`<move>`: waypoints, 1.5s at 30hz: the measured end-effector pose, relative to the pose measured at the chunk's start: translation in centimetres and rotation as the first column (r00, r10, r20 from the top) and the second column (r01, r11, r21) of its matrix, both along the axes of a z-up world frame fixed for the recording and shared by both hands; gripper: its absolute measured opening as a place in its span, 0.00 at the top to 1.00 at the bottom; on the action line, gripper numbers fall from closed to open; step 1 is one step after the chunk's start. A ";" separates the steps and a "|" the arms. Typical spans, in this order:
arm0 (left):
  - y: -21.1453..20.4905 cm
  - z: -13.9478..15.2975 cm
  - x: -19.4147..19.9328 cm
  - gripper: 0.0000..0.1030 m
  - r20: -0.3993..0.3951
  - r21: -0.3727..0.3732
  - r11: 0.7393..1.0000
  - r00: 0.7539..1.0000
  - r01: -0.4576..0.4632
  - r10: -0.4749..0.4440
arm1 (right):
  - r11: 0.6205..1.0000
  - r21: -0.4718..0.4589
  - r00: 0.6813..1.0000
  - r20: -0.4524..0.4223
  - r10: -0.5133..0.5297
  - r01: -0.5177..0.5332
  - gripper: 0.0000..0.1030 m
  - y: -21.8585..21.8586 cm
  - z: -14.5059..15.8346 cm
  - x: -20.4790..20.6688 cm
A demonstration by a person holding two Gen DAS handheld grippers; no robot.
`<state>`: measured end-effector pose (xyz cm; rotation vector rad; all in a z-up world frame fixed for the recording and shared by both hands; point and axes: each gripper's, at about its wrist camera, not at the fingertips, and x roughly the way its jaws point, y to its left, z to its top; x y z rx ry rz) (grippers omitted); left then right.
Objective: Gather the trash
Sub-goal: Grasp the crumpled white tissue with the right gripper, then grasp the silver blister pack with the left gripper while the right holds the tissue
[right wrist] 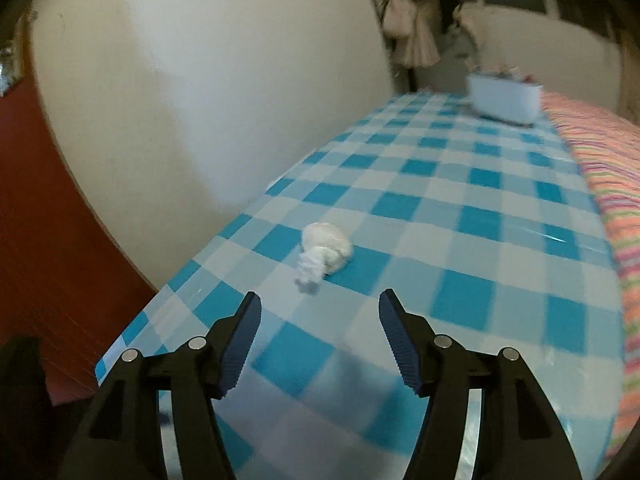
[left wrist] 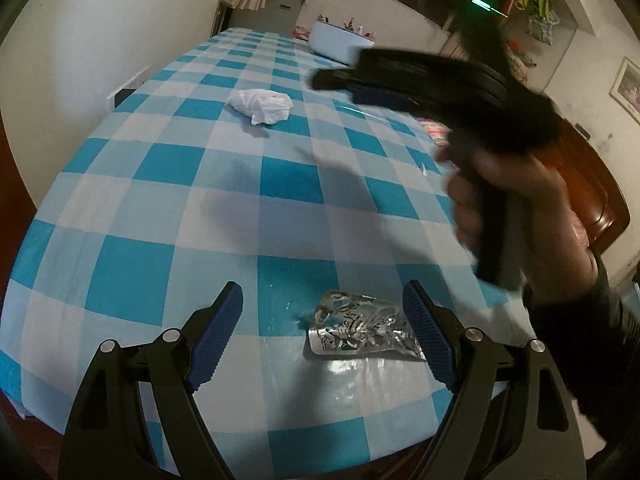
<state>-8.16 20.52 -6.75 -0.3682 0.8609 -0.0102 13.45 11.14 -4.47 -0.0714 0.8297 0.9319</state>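
Note:
A crumpled silver foil wrapper (left wrist: 362, 330) lies on the blue checked tablecloth (left wrist: 160, 208), between my left gripper's fingers and close to the right one. My left gripper (left wrist: 324, 300) is open and low over the cloth. A white crumpled tissue (left wrist: 262, 106) lies farther back; it also shows in the right wrist view (right wrist: 326, 250). My right gripper (right wrist: 320, 300) is open and empty, above the cloth with the tissue just ahead. In the left wrist view the right gripper (left wrist: 336, 80) hangs blurred in the air at the right, held by a hand.
A white tub (left wrist: 340, 42) with several small items stands at the table's far end; it also shows in the right wrist view (right wrist: 506, 96). A striped cloth (right wrist: 600, 168) runs along the table's right side. A white wall (right wrist: 180, 100) borders the left edge. A wooden chair (left wrist: 592, 184) stands right.

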 end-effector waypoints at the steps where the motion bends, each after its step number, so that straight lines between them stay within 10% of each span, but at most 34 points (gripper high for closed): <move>1: -0.1 0.0 -0.1 0.21 0.001 0.002 1.000 1.000 0.003 -0.003 | 0.999 -0.038 1.000 -0.003 0.027 -0.027 0.42 2.1 -0.4 0.6; 17: -0.7 -0.1 -0.2 0.21 -0.009 -0.013 0.999 0.999 0.031 -0.031 | 0.950 -0.303 0.997 0.008 0.079 -0.073 0.44 12.3 -5.5 3.8; 21: -0.7 -0.3 0.0 0.21 -0.014 -0.017 0.999 1.000 0.028 -0.028 | 0.949 -0.307 0.992 0.070 0.105 -0.079 0.75 11.8 -5.0 2.7; 45: -4.7 -1.2 1.9 0.20 -0.043 -0.001 0.987 0.986 0.163 -0.163 | 0.993 0.056 0.994 -0.033 -0.101 0.103 0.77 -11.6 -1.6 -2.8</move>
